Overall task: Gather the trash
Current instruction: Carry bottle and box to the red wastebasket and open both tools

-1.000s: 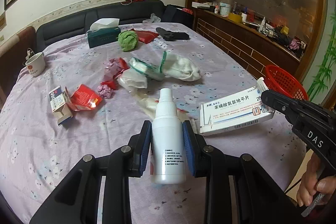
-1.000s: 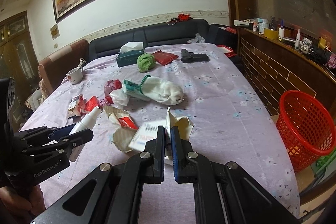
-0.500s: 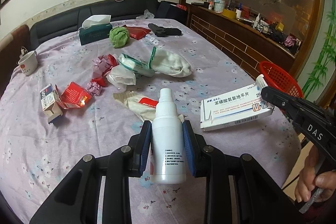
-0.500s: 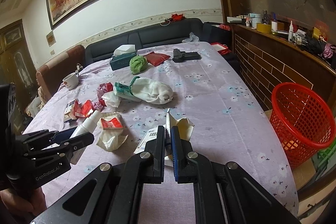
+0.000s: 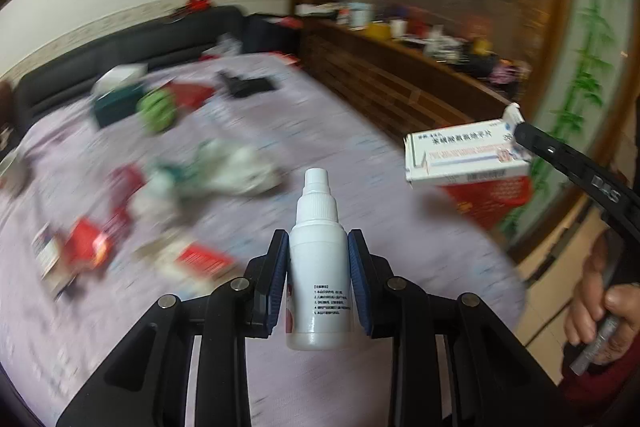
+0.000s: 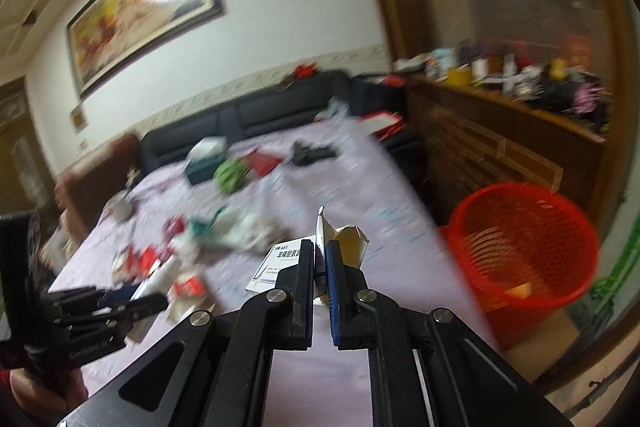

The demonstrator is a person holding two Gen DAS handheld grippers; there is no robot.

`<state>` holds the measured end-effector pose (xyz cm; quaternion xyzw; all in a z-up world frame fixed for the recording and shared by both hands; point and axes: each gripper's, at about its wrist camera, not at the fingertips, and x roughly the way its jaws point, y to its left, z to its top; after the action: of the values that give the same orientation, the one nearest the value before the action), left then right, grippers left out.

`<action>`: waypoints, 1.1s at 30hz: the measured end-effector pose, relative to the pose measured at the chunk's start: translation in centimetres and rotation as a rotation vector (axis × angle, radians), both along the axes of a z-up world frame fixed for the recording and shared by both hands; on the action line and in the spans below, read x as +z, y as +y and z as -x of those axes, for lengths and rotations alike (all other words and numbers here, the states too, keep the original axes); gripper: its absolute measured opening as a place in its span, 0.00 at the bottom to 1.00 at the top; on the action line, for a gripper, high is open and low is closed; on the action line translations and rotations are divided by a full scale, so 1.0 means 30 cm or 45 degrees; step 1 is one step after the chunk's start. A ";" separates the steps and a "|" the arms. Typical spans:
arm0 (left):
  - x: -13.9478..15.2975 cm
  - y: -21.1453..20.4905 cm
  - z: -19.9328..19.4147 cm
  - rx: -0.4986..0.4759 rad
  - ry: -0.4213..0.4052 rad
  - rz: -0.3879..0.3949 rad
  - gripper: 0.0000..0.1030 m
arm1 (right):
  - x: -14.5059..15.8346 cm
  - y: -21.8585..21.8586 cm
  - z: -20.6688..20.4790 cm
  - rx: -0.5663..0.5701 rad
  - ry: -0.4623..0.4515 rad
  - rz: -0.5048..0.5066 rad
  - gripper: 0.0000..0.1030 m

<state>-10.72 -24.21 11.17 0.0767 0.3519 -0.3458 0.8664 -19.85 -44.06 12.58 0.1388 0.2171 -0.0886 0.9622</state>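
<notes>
With your left gripper (image 5: 318, 279) clamping the upright white bottle (image 5: 319, 267) and your right gripper (image 6: 319, 267) pinching the medicine box (image 6: 276, 263) by its flap, note that the red basket (image 6: 524, 247) stands off the table edge to your right, nearer the right gripper.

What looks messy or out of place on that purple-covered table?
Crumpled wrappers and torn packets lie strewn across the tablecloth, with a wadded white cloth in the middle. The medicine box in the right hand-held gripper has its end flap torn open. The pictures are blurred, so finer detail is unclear.
</notes>
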 end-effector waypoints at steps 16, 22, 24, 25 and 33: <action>-0.039 -0.783 0.001 -0.447 0.185 0.048 0.28 | 0.077 -0.502 0.202 -0.491 -0.007 0.074 0.06; -0.105 -0.885 -0.058 -0.405 0.249 0.037 0.55 | 0.011 -0.610 0.124 -0.516 0.074 0.044 0.08; -0.104 -0.856 -0.068 -0.397 0.259 0.048 0.55 | -0.003 -0.633 0.114 -0.509 0.085 0.012 0.22; -0.097 -0.837 -0.068 -0.391 0.252 0.049 0.55 | -0.006 -0.637 0.116 -0.506 0.075 0.010 0.27; -0.041 -0.542 -0.037 -0.171 0.050 -0.022 0.63 | -0.010 -0.537 0.131 -0.403 0.045 -0.008 0.48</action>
<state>-9.61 -40.48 9.95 0.1009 0.3658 -0.4014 0.8336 -23.78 -60.18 12.28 0.1728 0.2097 -0.2407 0.9318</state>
